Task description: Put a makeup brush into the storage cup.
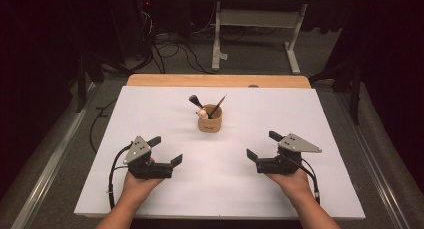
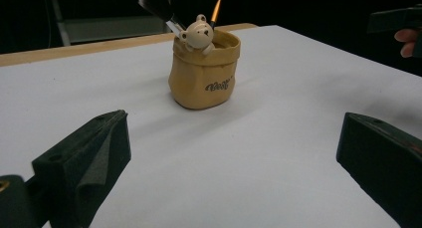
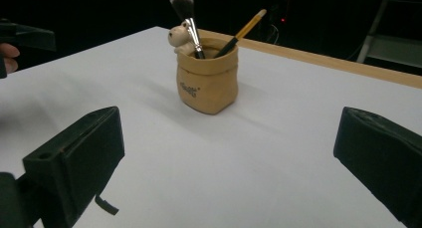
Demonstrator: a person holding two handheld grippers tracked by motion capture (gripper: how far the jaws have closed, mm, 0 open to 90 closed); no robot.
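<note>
A small tan holder [image 1: 210,122], shaped like a sack with a bear figure [image 2: 199,33] on its rim, is seen standing upright near the middle of the white surface [image 1: 150,104], well apart from both grippers. A makeup brush [image 3: 185,16] and a pencil [image 3: 244,30] are held in it, each leaning out over the rim in a different direction. The left gripper [image 1: 166,149] is rested on the surface at the near left with its jaws spread wide and nothing between them; the right gripper [image 1: 262,145] is rested likewise at the near right, jaws also wide apart and empty. Both are pointed inward toward the holder. The step in hand is judged to be the first reach toward the holder and its contents. It would be done well if one gripper were used to steady the soft-looking holder at its side while the other were brought down over a single handle, above the rim, so that the neighbouring tool and the bear are not caught. The handle is best drawn out along its own lean, since a sideways pull could tip the holder.
</note>
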